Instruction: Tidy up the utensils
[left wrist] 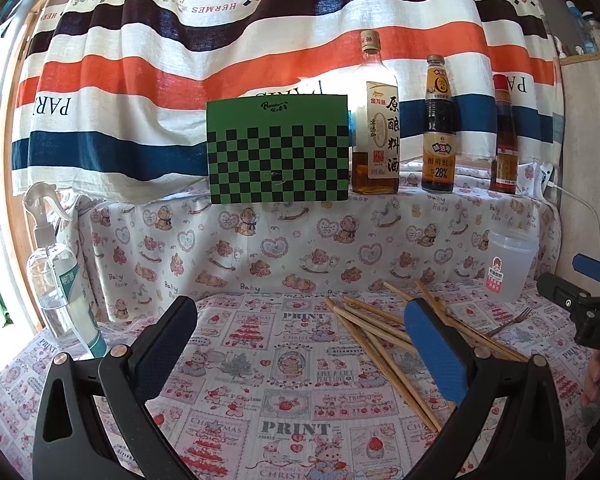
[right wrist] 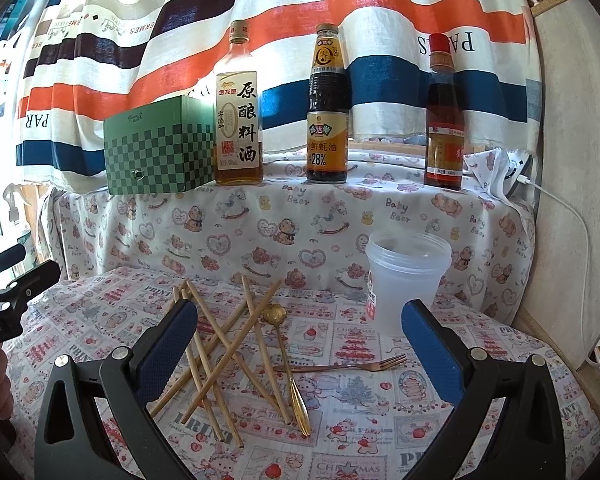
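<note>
Hovering over printed tablecloth (right wrist: pixel 340 432), both grippers spread wide, gripping nothing. Left gripper (left wrist: pixel 300 344) sitting above bare cloth, chopsticks (left wrist: pixel 384 340) lying just right of its centre. Right gripper (right wrist: pixel 300 344) hanging over crossed chopsticks (right wrist: pixel 220 356), gold spoon (right wrist: pixel 290 372) lying among them, fork (right wrist: pixel 340 367) lying flat near spoon's handle. Translucent cup (right wrist: pixel 406 276) standing upright behind fork, to right. Sauce bottles (right wrist: pixel 327 108) and green checkered box (right wrist: pixel 160 152) standing on raised ledge behind. Spray bottle (left wrist: pixel 54 272) standing at far left.
</note>
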Tool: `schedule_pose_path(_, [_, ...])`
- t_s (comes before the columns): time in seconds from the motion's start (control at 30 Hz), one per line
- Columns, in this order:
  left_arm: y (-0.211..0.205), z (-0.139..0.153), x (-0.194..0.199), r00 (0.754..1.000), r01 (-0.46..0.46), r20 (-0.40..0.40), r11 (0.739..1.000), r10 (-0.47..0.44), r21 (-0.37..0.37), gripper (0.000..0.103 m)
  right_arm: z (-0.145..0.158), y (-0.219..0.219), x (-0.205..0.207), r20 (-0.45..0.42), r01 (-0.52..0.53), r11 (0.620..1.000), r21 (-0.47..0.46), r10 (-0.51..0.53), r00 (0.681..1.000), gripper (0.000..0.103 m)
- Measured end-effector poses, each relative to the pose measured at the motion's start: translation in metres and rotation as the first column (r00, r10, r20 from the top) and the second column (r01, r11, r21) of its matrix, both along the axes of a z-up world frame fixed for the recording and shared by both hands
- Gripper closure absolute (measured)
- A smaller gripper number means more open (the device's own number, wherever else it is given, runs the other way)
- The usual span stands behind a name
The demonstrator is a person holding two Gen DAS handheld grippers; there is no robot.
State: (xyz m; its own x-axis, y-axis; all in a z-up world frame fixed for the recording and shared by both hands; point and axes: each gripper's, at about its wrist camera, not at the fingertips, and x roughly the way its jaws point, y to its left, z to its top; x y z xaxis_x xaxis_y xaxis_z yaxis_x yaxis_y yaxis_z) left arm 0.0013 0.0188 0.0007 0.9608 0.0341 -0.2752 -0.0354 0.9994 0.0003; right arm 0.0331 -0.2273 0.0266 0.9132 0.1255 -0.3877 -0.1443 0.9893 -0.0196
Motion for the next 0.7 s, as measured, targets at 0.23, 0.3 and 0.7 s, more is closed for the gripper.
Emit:
schedule_pose_path(0.23, [0.004,-0.002,0.004,1.0,-0.026,-0.018,1.0,0.026,-0.009,0.0,0.001,0.008,-0.006,0.013,-0.03,0.999,-0.023,0.03,0.999,0.0])
schedule_pose_path(0.3, [0.004,-0.002,0.004,0.999,-0.029,-0.022,1.0,0.029,-0.008,0.0,0.0,0.007,-0.005,0.003,-0.035,0.999,-0.013,0.035,0.999,0.0])
schedule_pose_path(0.7, [0.01,-0.001,0.006,1.0,-0.023,-0.021,0.999,0.022,-0.043,0.0,0.001,0.006,-0.01,0.017,0.06,0.998,-0.016,-0.06,0.998,0.0])
